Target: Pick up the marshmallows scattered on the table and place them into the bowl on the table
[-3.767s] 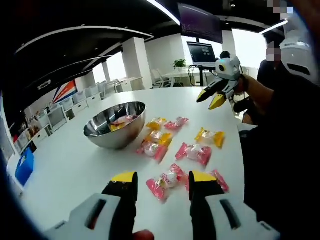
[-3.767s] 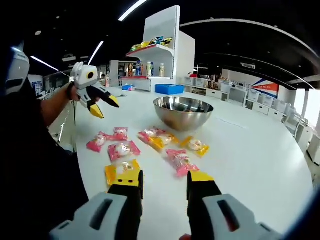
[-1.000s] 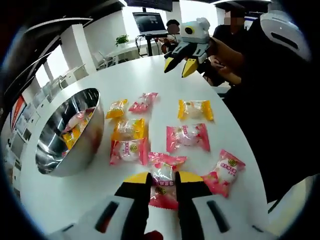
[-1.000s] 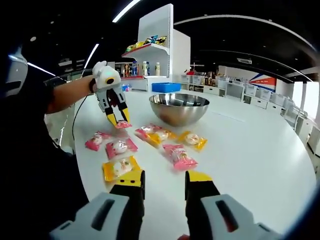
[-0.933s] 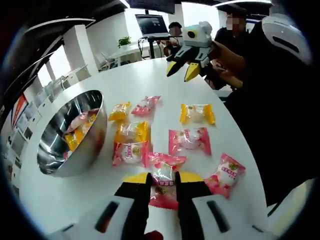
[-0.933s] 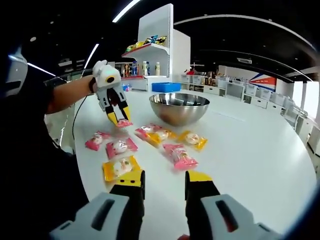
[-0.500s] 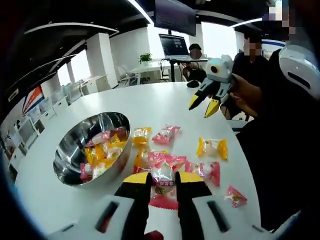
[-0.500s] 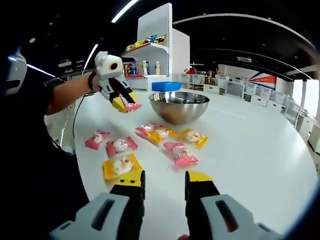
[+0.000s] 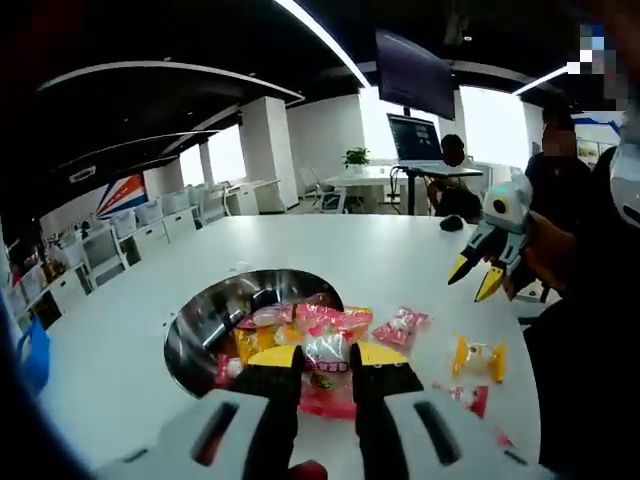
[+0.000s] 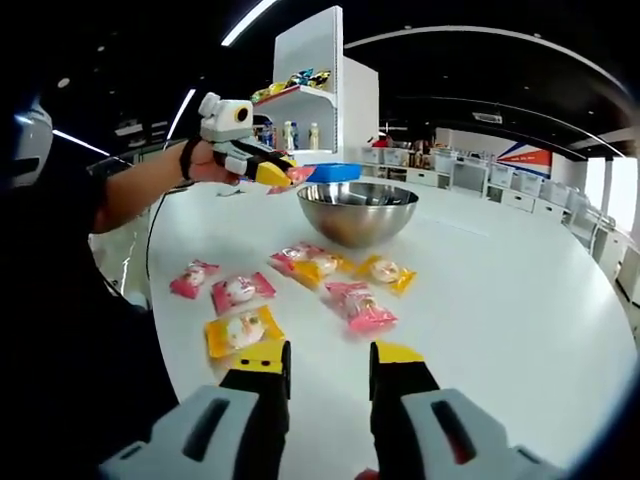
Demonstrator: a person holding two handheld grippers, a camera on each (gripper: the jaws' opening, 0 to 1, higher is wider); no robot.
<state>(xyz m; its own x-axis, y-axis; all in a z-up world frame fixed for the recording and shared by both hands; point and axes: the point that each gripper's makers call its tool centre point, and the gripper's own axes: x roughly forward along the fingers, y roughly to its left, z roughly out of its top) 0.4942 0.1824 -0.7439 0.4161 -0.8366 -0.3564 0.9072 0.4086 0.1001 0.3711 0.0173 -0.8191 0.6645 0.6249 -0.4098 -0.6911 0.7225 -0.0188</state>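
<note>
Left gripper view: left gripper (image 9: 327,362) pinching a pink marshmallow packet (image 9: 325,368) tight, up in the air, just at the near edge of the shiny bowl (image 9: 205,325). Some pink and yellow packets already in the bowl. More packets on the white table (image 9: 120,340), like a pink one (image 9: 400,326) and a yellow one (image 9: 478,357) off to the side.

Right gripper view: right gripper (image 10: 325,362) spread wide and empty, low over the table, with a yellow packet (image 10: 240,333) just in front. Six packets lying near the bowl (image 10: 362,218).

Could go wrong: letting go too soon, so the packet drops on the table or bounces off the rim. Could also stick to a jaw and not fall
</note>
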